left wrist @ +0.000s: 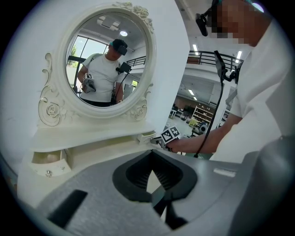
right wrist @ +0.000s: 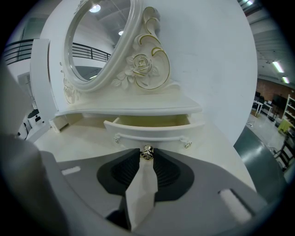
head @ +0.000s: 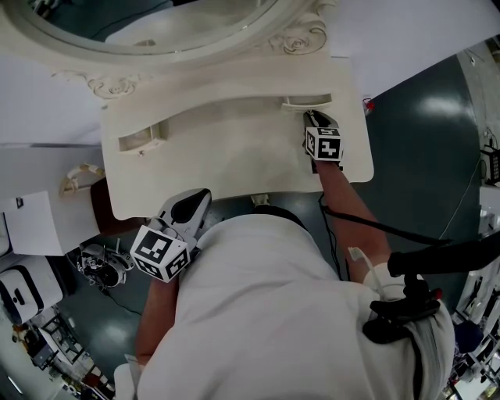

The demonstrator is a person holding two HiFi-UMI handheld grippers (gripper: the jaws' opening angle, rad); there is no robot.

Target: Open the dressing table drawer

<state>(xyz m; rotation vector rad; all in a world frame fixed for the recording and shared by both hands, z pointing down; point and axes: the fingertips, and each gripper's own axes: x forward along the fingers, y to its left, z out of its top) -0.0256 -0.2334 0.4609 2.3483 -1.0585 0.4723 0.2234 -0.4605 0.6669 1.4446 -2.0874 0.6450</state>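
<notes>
**A:** Where's the drawer?

**B:** The drawer is at the right end of the counter, under the shelf that carries the oval mirror. It stands part way out, and its cream inside shows above the front.

**A:** And the right gripper?

**B:** The right gripper is straight in front of the drawer, pointing at it and tilted down. Its fingers pinch the small metal knob at the middle of the drawer front, one dark ribbed pad on each side. The pads stay a little apart, with the knob filling the gap at their tips.

**A:** What about the left gripper?

**B:** The left gripper hangs at the counter's near edge on the left side. It is close to the person's white shirt and well apart from the drawer. Its fingers are pressed together at the tips with nothing between them, and it points towards the mirror.

**A:** Anything else on the counter?

**B:** A second drawer sits at the left end, and its inside shows too. A black cable runs along the person's right forearm. In the left gripper view, the mirror reflects the person.
</notes>
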